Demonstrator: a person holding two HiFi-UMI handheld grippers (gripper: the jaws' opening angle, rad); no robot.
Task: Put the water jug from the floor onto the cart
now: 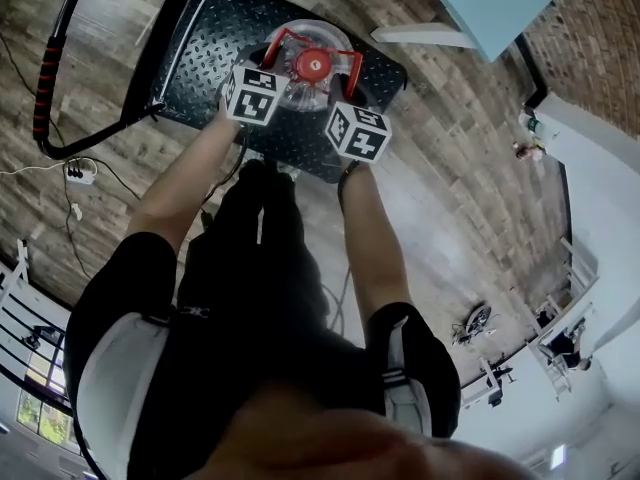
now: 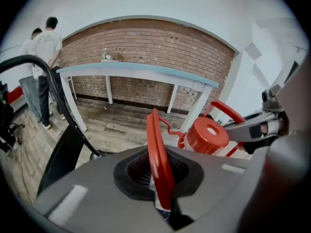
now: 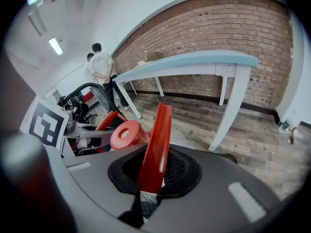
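Observation:
The clear water jug (image 1: 300,88) with a red cap (image 1: 313,65) is over the black cart deck (image 1: 200,53); whether it rests on the deck I cannot tell. My left gripper (image 1: 272,63) is shut on the left arm of the jug's red handle (image 2: 158,159), which stands edge-on between the black pads. My right gripper (image 1: 350,80) is shut on the handle's right arm (image 3: 155,144). The cap (image 2: 206,135) shows beyond the left gripper (image 2: 161,183), and the cap (image 3: 125,134) shows left of the right gripper (image 3: 150,181).
The cart's push bar (image 1: 45,78) with a red grip curves off to the left. A pale blue table (image 2: 146,74) stands by the brick wall behind the cart. Two people (image 2: 46,57) stand at the far left. A power strip (image 1: 78,173) and cables lie on the wooden floor.

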